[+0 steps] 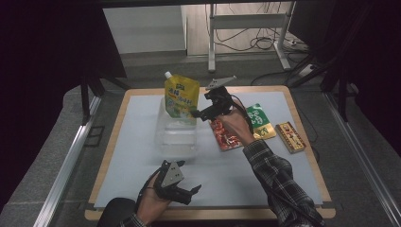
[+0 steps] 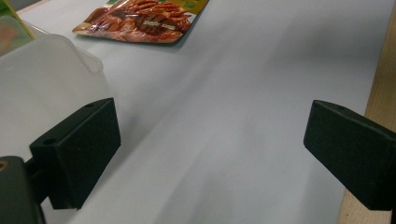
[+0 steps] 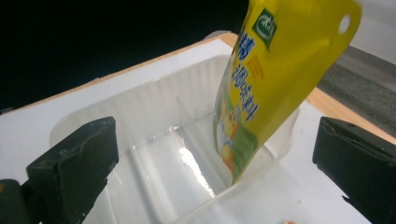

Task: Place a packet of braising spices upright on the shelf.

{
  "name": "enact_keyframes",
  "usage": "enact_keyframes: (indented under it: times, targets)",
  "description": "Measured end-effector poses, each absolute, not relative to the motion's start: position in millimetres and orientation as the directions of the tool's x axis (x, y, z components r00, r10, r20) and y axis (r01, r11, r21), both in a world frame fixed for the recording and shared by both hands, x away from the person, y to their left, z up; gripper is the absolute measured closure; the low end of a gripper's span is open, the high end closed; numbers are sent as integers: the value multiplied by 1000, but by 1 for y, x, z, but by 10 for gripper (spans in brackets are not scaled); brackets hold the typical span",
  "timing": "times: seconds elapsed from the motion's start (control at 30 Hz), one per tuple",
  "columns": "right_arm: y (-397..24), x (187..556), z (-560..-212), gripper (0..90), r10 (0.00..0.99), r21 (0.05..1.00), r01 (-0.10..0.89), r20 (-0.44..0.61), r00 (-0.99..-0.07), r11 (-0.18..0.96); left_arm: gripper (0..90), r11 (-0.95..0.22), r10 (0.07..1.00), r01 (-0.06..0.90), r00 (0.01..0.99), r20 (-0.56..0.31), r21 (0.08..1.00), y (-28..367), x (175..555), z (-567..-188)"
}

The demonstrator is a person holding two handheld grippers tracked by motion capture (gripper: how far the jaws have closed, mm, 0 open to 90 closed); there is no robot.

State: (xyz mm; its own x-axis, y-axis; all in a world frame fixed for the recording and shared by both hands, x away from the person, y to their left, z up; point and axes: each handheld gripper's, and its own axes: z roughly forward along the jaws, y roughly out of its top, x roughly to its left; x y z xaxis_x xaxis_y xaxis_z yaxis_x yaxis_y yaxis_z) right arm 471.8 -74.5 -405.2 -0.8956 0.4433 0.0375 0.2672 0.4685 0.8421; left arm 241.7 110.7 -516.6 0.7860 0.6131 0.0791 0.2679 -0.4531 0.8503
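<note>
The yellow spouted pouch [image 3: 275, 79] is standing tilted inside the clear plastic tub [image 3: 140, 107], its bottom edge down in the tub and its top leaning against the far wall, directly ahead of our right claw [image 1: 201, 112]. That claw's jaws are standing wide apart with nothing between them, the pouch just beyond their tips, so we are judging this first packing as done: the pouch is in and let go.

Behind the right claw, towards our own side of it, three flat packets are lying on the white mat [image 1: 142, 165]: a red snack packet [image 1: 226, 135] under the wrist, a green and white packet [image 1: 260, 120] beside it, and a small brown packet [image 1: 290, 136] farthest off. These are remaining, as we read it, if they too are going into the tub.

Our left claw [image 1: 182, 191] is resting low near the table's near edge, jaws apart and empty, with the tub to one side of it.
</note>
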Motion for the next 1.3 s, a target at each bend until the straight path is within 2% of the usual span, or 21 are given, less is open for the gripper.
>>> enact_keyframes:
  times: [1.1,1.3]
  targets:
    - [-122,428,-436,0,460,825,334,102,-882,457,37,-450,608,265,790,75,853,109,242,-517]
    - [-132,423,-439,0,465,829,316,78,-882,461,36,-448,607,262,791,76,855,109,242,-517]
